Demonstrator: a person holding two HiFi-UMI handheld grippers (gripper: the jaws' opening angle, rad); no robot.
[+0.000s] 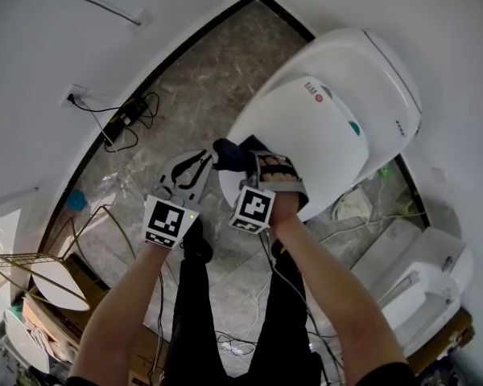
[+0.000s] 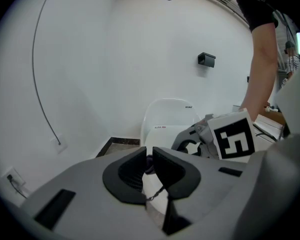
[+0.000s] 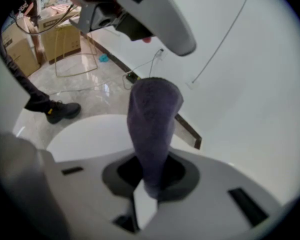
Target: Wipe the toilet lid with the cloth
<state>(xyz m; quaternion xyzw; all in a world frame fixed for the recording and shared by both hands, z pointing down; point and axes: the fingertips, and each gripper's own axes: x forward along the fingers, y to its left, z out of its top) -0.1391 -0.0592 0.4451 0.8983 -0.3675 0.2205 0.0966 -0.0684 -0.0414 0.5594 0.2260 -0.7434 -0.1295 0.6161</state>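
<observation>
The white toilet lid (image 1: 310,131) is closed and lies at the upper right of the head view; it also shows in the left gripper view as the toilet lid (image 2: 166,120) ahead. A dark purple-grey cloth (image 3: 154,115) sticks up from my right gripper (image 3: 152,176), which is shut on it. In the head view that cloth (image 1: 232,154) hangs at the lid's near-left edge, held by the right gripper (image 1: 251,162). My left gripper (image 1: 206,162) hovers just left of the cloth over the floor. Its jaws (image 2: 150,159) stand closed with nothing between them.
A power strip with black cables (image 1: 122,122) lies on the marble floor by the curved wall. A gold wire rack (image 1: 34,265) and boxes stand at lower left. White fixtures (image 1: 423,268) and loose cables crowd the right of the toilet. My legs and a black shoe (image 3: 60,111) are in front of the bowl.
</observation>
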